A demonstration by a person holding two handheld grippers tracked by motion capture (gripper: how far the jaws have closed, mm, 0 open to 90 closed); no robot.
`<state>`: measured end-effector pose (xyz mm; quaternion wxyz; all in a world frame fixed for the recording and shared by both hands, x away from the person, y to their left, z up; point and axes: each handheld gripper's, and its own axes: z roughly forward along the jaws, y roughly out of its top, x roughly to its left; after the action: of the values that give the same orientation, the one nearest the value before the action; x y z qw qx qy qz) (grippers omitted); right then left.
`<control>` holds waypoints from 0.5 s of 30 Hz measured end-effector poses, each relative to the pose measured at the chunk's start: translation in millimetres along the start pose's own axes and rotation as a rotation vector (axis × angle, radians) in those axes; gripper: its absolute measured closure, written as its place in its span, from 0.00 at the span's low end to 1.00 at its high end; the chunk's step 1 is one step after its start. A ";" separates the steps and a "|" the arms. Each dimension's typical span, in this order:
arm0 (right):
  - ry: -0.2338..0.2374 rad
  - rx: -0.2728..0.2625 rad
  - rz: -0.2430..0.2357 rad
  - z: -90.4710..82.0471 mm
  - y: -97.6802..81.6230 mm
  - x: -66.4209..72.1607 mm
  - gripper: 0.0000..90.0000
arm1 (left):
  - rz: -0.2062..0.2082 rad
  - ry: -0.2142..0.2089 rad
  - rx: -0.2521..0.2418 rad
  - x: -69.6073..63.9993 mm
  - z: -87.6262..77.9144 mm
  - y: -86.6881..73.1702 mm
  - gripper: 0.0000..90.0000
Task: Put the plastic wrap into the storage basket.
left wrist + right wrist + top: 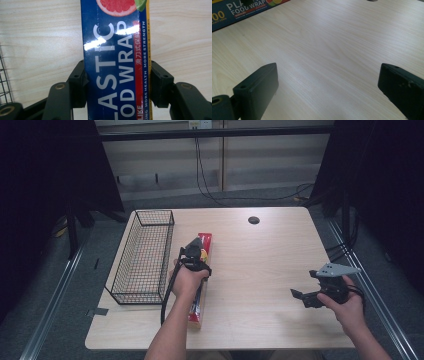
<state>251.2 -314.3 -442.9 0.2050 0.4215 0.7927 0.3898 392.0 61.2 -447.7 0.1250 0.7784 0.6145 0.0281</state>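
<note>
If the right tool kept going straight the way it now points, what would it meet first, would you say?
Probably bare table first, since the open right tool is angled down at the wood. Farther along lies the plastic food wrap box, slightly left of that line; depth is hard to judge.

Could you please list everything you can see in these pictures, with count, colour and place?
Table: one, pale wood, centre of the high view.
Wire basket: one, black, on the table's left part.
Plastic wrap box: one, dark blue with red and yellow edges, lying lengthwise just right of the basket.
Round hole: one, dark, near the table's far edge.
Cables: black, on the floor behind the table.
Left tongs: one, black, a jaw on each long side of the box.
Right tongs: one, black, jaws wide apart over bare table at the right.
Forearms: two, entering from the bottom edge.
</note>
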 end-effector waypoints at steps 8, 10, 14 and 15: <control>-0.002 0.003 0.002 -0.2 -0.9 -1.6 0.03 | 0.044 -0.031 0.031 -1.5 -12.5 5.5 0.48; -0.007 0.000 0.002 -0.9 -0.8 -1.9 0.03 | 0.054 -0.028 0.033 -1.9 -16.9 6.8 0.48; -0.007 -0.001 0.002 -0.7 -0.9 -2.0 0.03 | 0.034 -0.048 0.029 -0.1 -21.7 7.9 0.48; -0.004 -0.002 0.002 -0.3 -1.1 -2.0 0.03 | 0.038 -0.048 0.030 1.4 -23.7 8.4 0.48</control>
<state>251.5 -316.5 -443.5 0.2069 0.4230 0.7914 0.3900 395.7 64.5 -423.0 0.1276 0.7921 0.5969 0.0024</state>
